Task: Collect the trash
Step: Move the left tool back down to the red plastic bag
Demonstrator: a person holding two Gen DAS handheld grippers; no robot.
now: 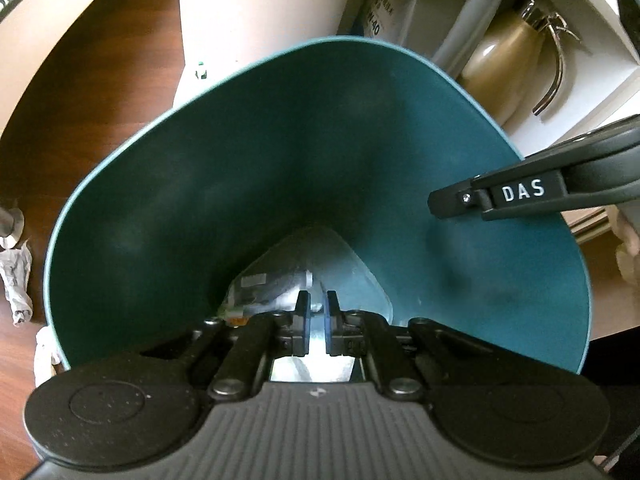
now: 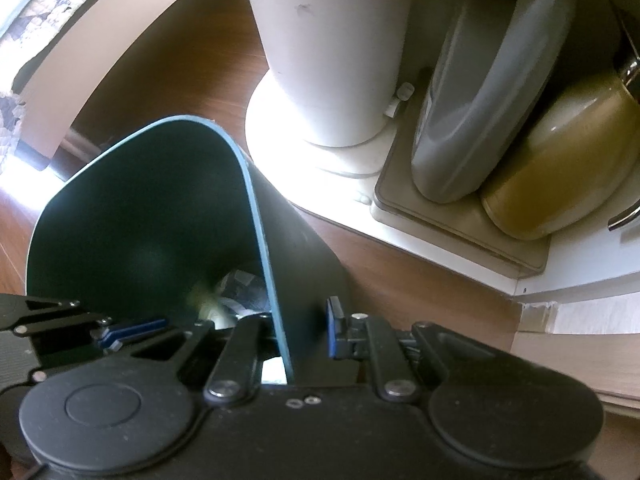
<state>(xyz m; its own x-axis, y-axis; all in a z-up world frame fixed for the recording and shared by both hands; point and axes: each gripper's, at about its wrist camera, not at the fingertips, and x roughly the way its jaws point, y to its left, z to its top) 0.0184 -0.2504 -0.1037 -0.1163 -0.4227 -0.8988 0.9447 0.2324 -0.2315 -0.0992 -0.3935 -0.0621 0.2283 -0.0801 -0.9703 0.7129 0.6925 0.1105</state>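
A teal trash bin (image 1: 320, 140) fills the left wrist view; it also shows in the right wrist view (image 2: 132, 216). Clear plastic trash (image 1: 272, 280) lies at its bottom, seen too in the right wrist view (image 2: 240, 288). My left gripper (image 1: 318, 320) hangs over the bin's mouth with its blue pads a narrow gap apart and nothing between them. My right gripper (image 2: 296, 328) straddles the bin's right wall, one finger inside, one blue-padded finger (image 2: 334, 328) outside, open wide. It shows in the left wrist view (image 1: 500, 196) at the bin's right rim.
Crumpled paper (image 1: 16, 272) lies on the wooden floor left of the bin. Behind the bin stand a white pedestal (image 2: 328, 60), a grey jug (image 2: 480, 92) and a tan kettle (image 2: 560, 172) on a low white shelf.
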